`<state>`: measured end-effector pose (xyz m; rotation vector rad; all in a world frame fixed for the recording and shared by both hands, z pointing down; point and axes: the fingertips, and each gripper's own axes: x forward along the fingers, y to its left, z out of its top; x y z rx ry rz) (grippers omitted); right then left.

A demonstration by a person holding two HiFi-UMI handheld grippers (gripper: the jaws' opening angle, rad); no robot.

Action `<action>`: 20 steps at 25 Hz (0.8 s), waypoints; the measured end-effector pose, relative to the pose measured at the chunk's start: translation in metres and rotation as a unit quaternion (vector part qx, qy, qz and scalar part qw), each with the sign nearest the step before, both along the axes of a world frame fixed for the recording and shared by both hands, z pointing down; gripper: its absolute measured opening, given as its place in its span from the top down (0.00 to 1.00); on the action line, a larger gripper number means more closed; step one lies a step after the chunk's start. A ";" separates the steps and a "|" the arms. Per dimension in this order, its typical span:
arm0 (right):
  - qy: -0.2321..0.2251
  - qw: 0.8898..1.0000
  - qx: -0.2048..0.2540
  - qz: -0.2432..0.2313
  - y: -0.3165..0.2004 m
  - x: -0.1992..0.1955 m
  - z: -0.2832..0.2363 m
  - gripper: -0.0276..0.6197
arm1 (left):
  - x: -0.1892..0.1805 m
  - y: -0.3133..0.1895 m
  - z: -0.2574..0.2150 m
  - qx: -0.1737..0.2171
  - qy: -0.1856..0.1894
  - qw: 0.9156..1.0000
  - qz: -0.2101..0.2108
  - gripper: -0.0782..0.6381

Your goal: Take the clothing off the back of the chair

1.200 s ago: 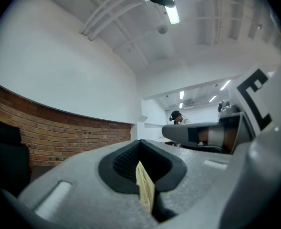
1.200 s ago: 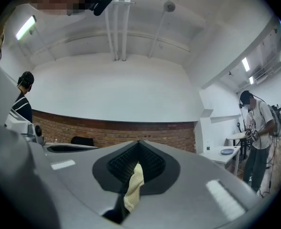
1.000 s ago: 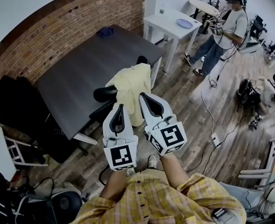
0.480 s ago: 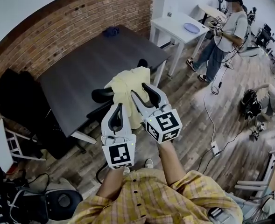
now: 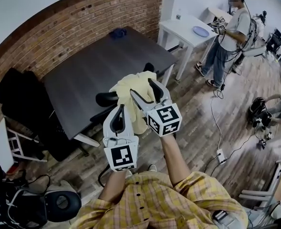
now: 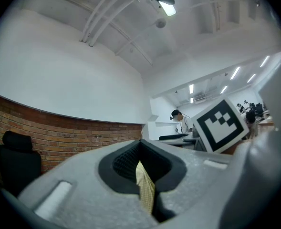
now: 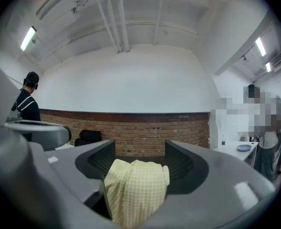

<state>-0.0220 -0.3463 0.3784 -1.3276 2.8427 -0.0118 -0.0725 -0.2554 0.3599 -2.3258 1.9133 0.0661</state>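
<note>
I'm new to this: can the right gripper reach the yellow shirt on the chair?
Probably yes. On the right gripper the jaws have just been opening, and the yellow shirt looks to lie between them, nothing blocking.

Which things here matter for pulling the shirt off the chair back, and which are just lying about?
For the job: yellow shirt, black chair.
Just lying about: dark table, blue cloth on it, white table, blue plate on that.
</note>
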 end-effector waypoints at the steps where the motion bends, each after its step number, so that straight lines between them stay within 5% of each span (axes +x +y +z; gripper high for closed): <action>1: 0.002 1.000 -0.002 -0.002 -0.004 -0.001 0.003 0.45 | 0.000 0.000 -0.002 0.005 0.005 1.000 -0.001 0.89; 13: 0.030 0.999 -0.033 -0.027 -0.039 -0.011 0.043 0.41 | -0.002 -0.008 0.001 0.001 -0.016 1.000 -0.012 0.89; 20: -0.012 0.999 -0.036 -0.033 -0.049 -0.014 0.067 0.41 | 0.002 -0.013 0.009 -0.011 -0.029 0.999 -0.006 0.89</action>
